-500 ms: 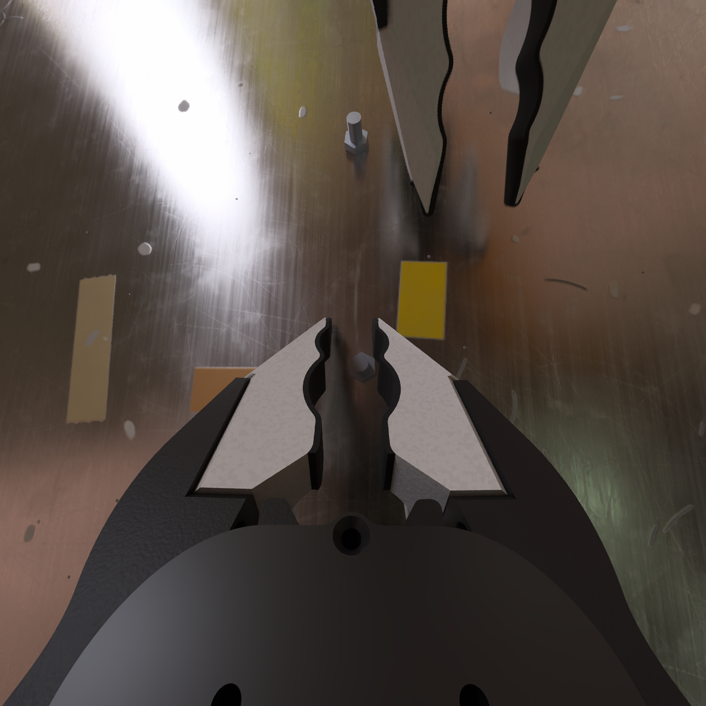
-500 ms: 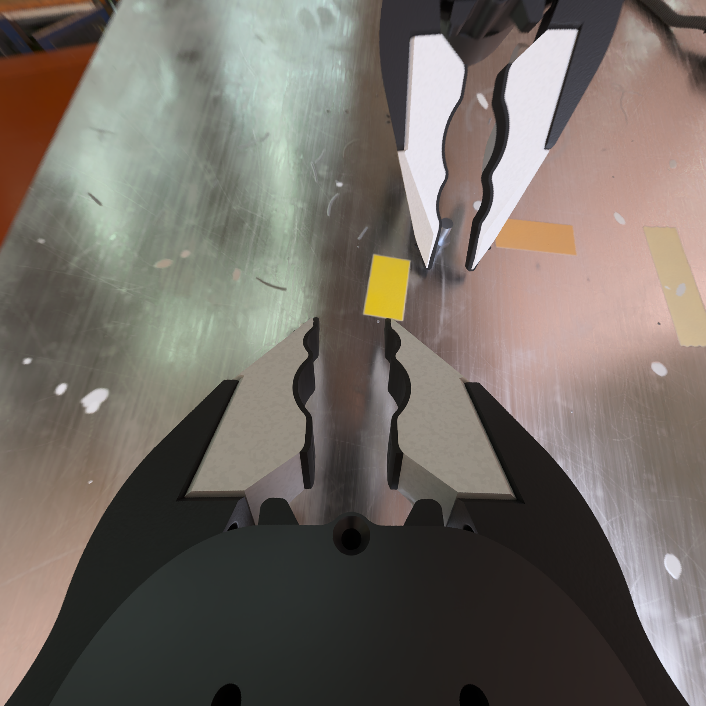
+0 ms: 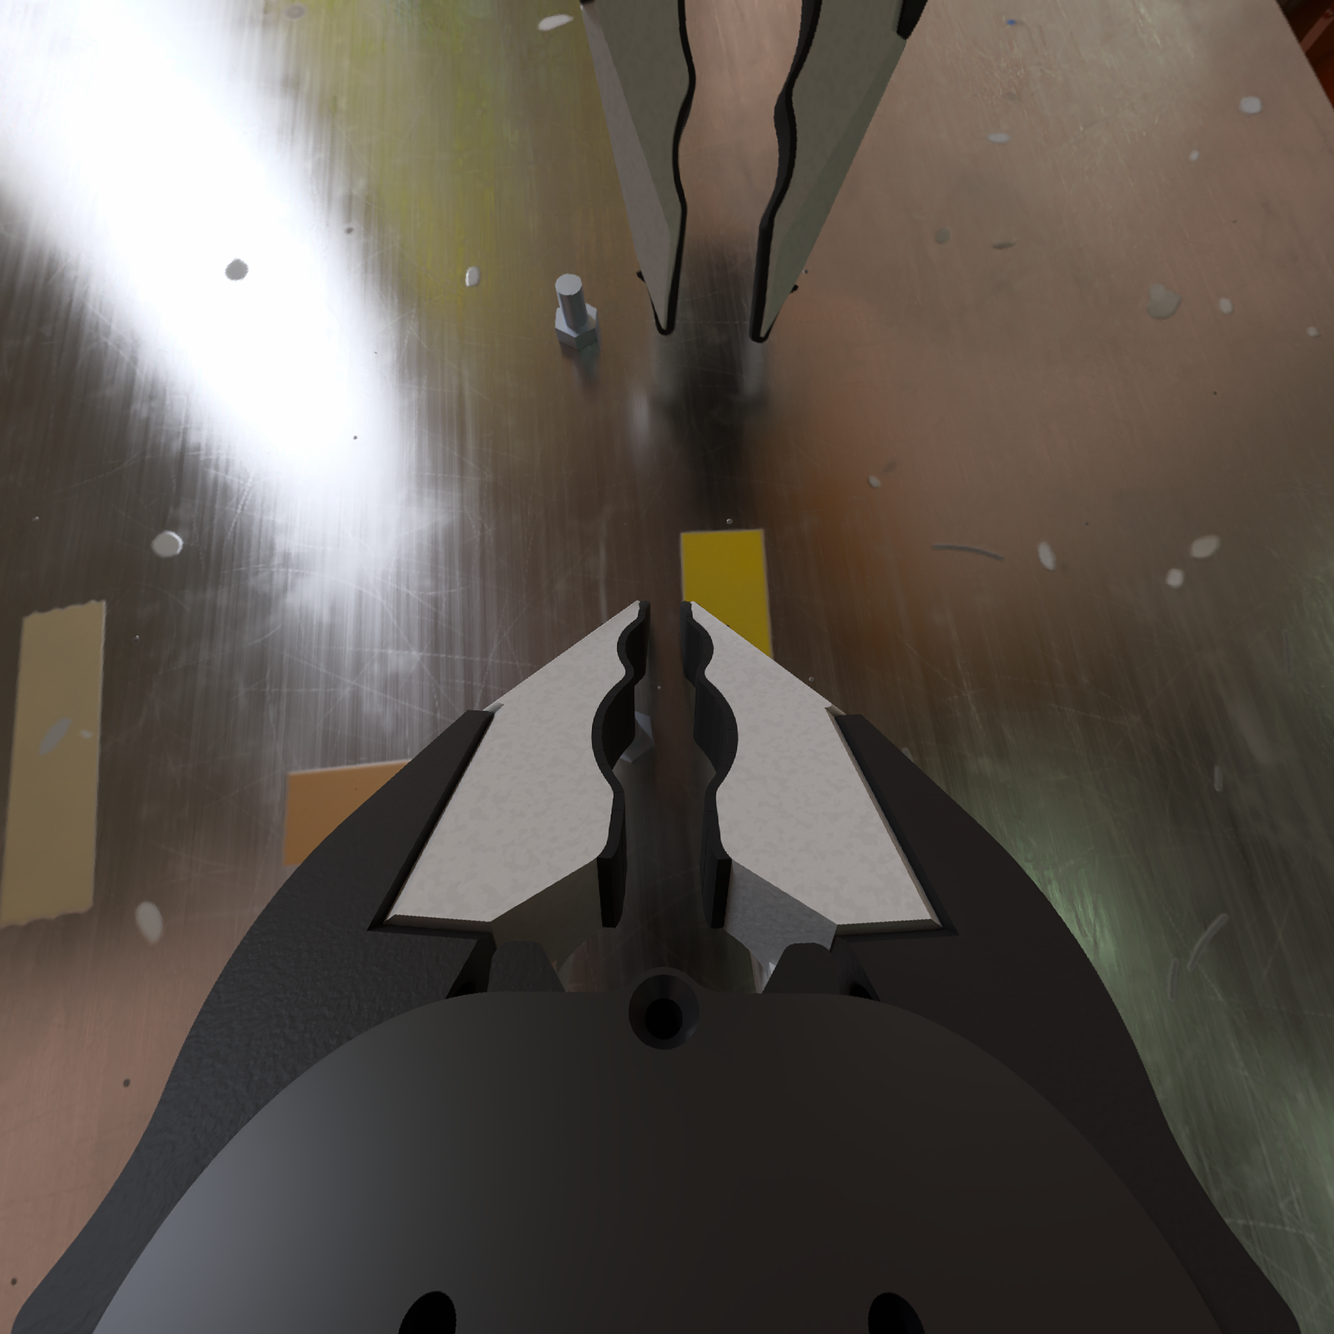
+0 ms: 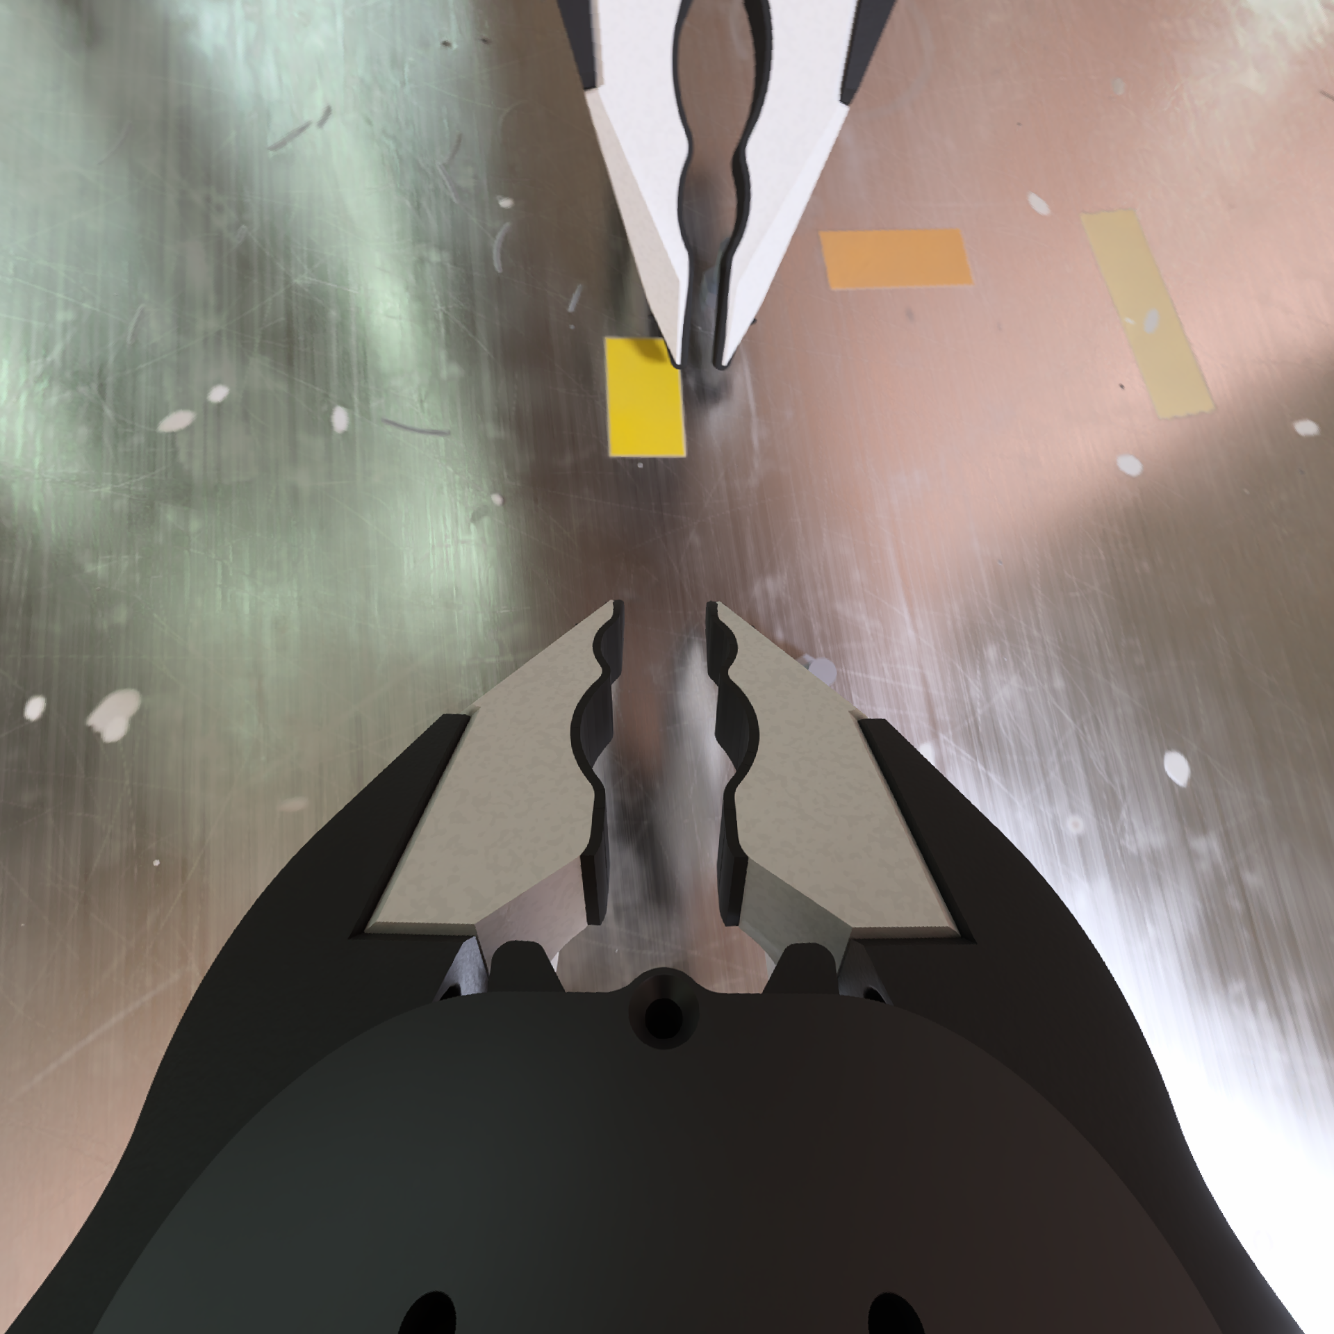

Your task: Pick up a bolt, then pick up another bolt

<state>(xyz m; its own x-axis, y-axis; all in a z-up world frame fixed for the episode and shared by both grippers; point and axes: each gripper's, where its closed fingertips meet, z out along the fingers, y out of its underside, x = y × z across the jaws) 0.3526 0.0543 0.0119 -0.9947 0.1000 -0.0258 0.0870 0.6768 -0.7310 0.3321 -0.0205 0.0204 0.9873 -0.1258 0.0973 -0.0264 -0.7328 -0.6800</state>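
Note:
My left gripper is shut on a small grey bolt, which is mostly hidden between its fingers. The right wrist view shows that gripper from the front, with the bolt's shaft pinched near its tips, just above the metal table. A second bolt stands on its head farther off on the table. My right gripper hangs tips-down just right of that bolt, apart from it. In its own view the right gripper is open and empty.
A yellow tape patch lies just ahead of the left fingertips; it also shows in the right wrist view. An orange patch and a tan strip lie to the left. A bright glare and white specks mark the scratched metal.
My left gripper's fingers have closed on the bolt that lay between them. The right gripper's jaws have narrowed, and it now stands closer beside the standing bolt.

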